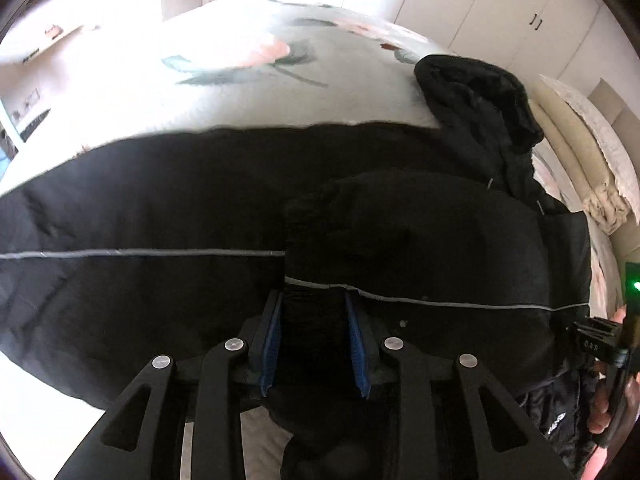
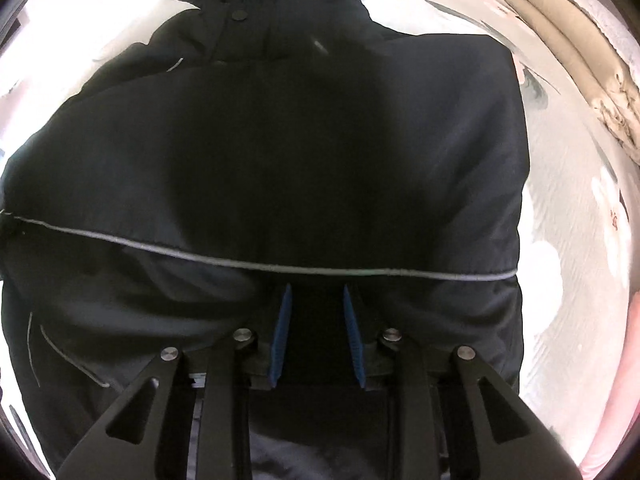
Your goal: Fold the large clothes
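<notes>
On the floral bedspread [image 1: 256, 92], one black hooded jacket [image 1: 168, 216] is lying spread out, its hood [image 1: 476, 108] bunching toward the two cream pillows [image 1: 576, 148] at the headboard side. The left gripper [image 1: 314, 300] is pinching a fold of dark jacket fabric between its two blue pads [image 1: 274, 340], just below one grey reflective stripe [image 1: 132, 254]. The right gripper [image 2: 316, 292] is likewise clamping jacket cloth near the stripe. One white wardrobe [image 1: 500, 8] with two dark handles is standing beyond the bed.

Both grippers' fingers [image 1: 276, 332] [image 2: 354, 332] clamped on cloth.
</notes>
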{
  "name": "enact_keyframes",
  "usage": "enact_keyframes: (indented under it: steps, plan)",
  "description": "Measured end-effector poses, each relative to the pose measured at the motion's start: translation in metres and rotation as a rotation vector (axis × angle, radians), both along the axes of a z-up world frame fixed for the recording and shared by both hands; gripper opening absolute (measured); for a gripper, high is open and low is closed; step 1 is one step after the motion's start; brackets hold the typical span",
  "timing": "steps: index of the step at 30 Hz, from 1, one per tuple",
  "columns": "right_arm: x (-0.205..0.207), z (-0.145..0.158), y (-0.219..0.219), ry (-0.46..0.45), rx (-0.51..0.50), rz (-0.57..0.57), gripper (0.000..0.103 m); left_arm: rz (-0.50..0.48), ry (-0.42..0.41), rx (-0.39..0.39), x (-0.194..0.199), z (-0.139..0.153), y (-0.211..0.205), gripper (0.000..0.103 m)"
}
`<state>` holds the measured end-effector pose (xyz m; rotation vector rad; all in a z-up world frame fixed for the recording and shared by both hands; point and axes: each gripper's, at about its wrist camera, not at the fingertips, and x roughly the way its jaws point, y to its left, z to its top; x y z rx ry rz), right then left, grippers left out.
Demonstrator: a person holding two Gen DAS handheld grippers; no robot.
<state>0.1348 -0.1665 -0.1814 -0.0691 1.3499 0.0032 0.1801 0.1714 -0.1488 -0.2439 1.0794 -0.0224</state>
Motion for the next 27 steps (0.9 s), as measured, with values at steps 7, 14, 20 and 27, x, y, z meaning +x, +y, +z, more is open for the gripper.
enact_keyframes:
  steps: [7,14,20,27]
  plan:
    - [0.034,0.058,-0.024,-0.135,-0.032,-0.018,0.031,-0.091,-0.121,0.089,-0.009,0.062,-0.026,0.039]
    - [0.077,-0.002,-0.054,0.006,-0.026,-0.103,0.03,-0.147,0.103,-0.029,0.027,-0.011,-0.068,0.039]
    - [0.074,0.005,-0.045,-0.012,-0.072,-0.059,0.029,-0.089,0.099,-0.042,0.018,-0.006,-0.066,0.039]
    - [-0.018,0.044,-0.004,-0.083,-0.038,0.085,0.03,0.037,0.082,-0.01,-0.077,0.042,-0.018,0.039]
